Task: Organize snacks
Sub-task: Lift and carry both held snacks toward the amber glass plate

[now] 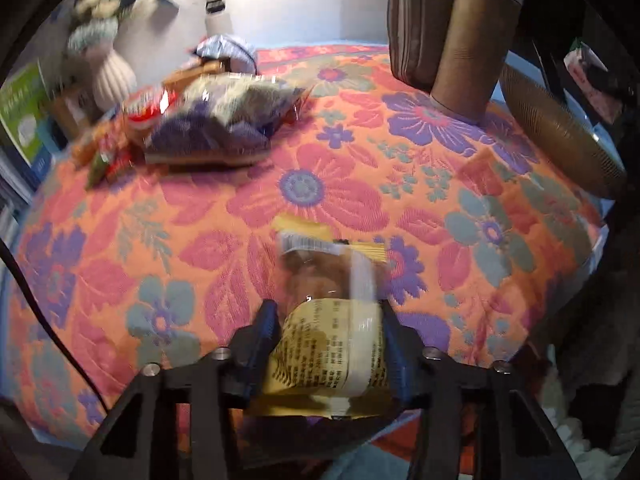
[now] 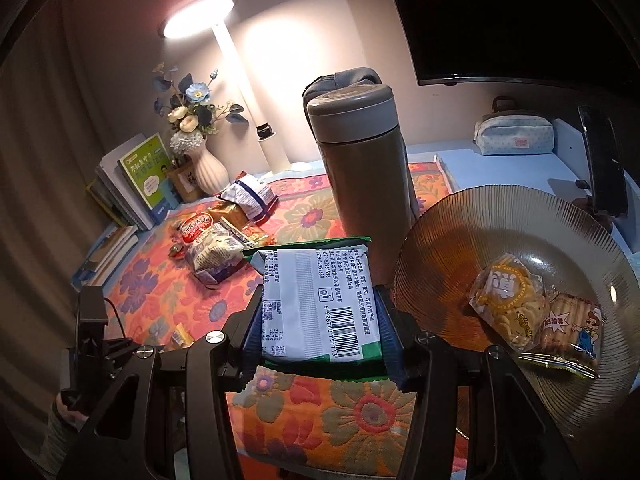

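Observation:
My left gripper (image 1: 328, 320) is shut on a yellow snack packet (image 1: 332, 344) with a clear window, held just above the floral cloth (image 1: 360, 184). My right gripper (image 2: 318, 312) is shut on a green and white snack packet (image 2: 316, 300), barcode side up, held left of the ribbed glass plate (image 2: 520, 216). The plate holds two snack packets: a round cracker pack (image 2: 508, 300) and a biscuit pack (image 2: 576, 328). A pile of several loose snack bags lies at the cloth's far left (image 1: 212, 120), also seen in the right wrist view (image 2: 224, 240). The left gripper shows at the lower left there (image 2: 92, 340).
A tall grey thermos (image 2: 360, 168) stands behind the held green packet, next to the plate; it shows in the left wrist view (image 1: 476, 40) with a grey pouch (image 1: 416, 20). A white vase with flowers (image 2: 206, 164), books (image 2: 136, 184) and a lamp (image 2: 224, 32) stand at the back left.

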Demonstrator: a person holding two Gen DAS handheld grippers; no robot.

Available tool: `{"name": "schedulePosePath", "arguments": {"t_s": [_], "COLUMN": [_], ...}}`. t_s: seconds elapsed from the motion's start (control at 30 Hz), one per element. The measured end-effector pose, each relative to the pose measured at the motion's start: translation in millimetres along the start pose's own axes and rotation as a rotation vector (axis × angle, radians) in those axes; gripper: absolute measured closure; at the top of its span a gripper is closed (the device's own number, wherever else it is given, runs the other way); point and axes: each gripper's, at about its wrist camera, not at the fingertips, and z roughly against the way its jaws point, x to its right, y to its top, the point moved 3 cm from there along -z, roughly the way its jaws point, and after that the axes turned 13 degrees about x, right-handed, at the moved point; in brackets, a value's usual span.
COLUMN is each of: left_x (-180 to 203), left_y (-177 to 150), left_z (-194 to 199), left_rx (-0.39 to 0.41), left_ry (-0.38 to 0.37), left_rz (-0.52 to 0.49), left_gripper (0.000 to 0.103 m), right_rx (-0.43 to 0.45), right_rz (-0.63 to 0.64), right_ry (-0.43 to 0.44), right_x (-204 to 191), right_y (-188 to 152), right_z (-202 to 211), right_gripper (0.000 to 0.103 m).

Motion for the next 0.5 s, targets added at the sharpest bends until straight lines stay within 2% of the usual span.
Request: {"name": "schedulePosePath", "arguments": {"t_s": [0.07,0.17,0.27,0.4,0.5], "left_x": [1,8,22,58,94], "left_y": [5,19,40,69,97], "left_z": [3,14,22,30,33], "left_rx": [0.016,0.085,0.135,0.202,0.251], "left_ry": [-0.035,-0.043,-0.094,-0.164,-0.24], "left_rz": [0.022,0.014,0.015,-0.046,-0.094], "left_gripper": [0.062,0.062,0.062,0.062,0.062], "right_rx": [0.015,0.046,0.082,0.148,0.18], "right_rz": [-0.007,-0.019,-0.019,-0.012,-0.037], "right_ry": [-0.003,-0.02,-0.048,-0.117,-0.202], "right_x": [4,12,21,39,62], "right_y": [2,9,17,34,45], "right_z": [5,15,28,52,67], "right_gripper": [0.054,0.054,0.054,0.054,0.054]}}
